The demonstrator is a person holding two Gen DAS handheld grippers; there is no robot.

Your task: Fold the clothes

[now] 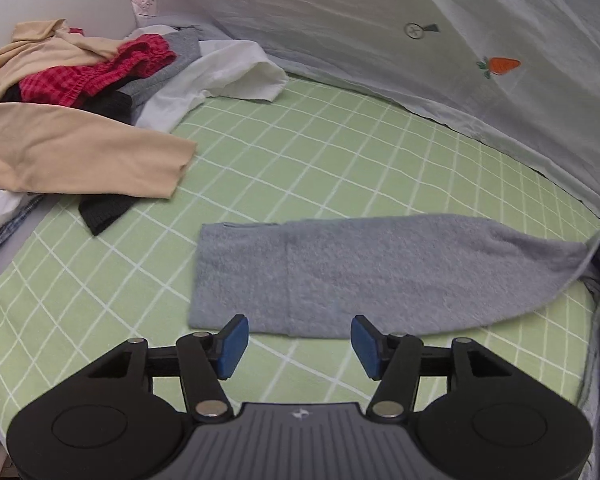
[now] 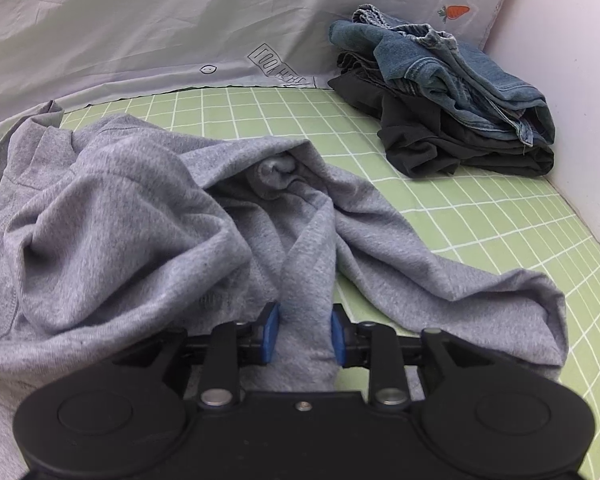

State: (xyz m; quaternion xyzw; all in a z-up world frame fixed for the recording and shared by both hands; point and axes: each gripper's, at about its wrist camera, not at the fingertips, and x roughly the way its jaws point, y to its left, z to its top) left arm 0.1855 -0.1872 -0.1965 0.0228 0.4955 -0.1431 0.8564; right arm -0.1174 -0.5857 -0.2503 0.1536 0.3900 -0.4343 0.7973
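Two hand-held grippers work on one grey sweatshirt [image 2: 112, 216] spread over a bed with a green checked sheet [image 1: 340, 152]. The relation that matters is how the garment lies from each of them.

Seen from the left wrist, the left hand-held gripper [image 1: 296, 344] is released, its blue pads well apart with nothing between them. It hovers over the near edge of a flattened grey sleeve [image 1: 340, 276]. The sleeve's long axis runs left to right across the view, square to the fingers, and its cuff end lies to the left, while its right end rises toward the bulk of the garment.

Seen from the right wrist, the right hand-held gripper [image 2: 305, 334] has a thick grey fold of the sweatshirt between its pads, which touch the cloth on both sides, so I judge it to be grasping that fold. The crumpled body heaps up to the left and far side of it, and another loose sleeve [image 2: 480, 292] trails off to the right.

My reading is that the right one is nearer the unsorted bulk, and the next move turns on drawing that bulk flat.

Unfolded clothes [image 1: 72, 92] lie far left; folded jeans [image 2: 452, 68] sit far right.
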